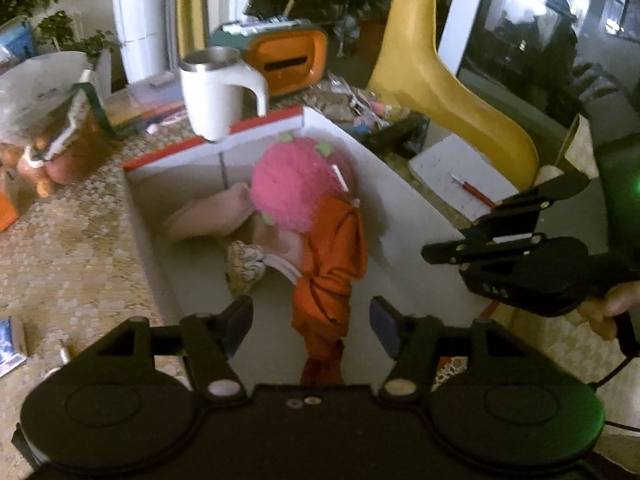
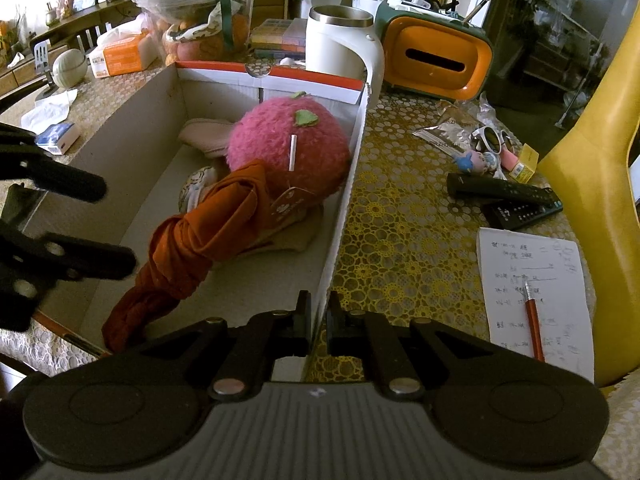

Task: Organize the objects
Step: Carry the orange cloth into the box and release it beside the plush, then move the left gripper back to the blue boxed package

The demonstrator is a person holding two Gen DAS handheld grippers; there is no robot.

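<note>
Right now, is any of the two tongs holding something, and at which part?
The right tongs are shut on the box, at its side wall's top edge. The left tongs are open, holding nothing.

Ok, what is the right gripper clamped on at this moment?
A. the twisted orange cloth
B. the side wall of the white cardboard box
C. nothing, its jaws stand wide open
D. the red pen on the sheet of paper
B: in the right wrist view the right gripper has its jaws closed on the thin side wall of the white cardboard box, while the twisted orange cloth lies loose inside the box.
</note>
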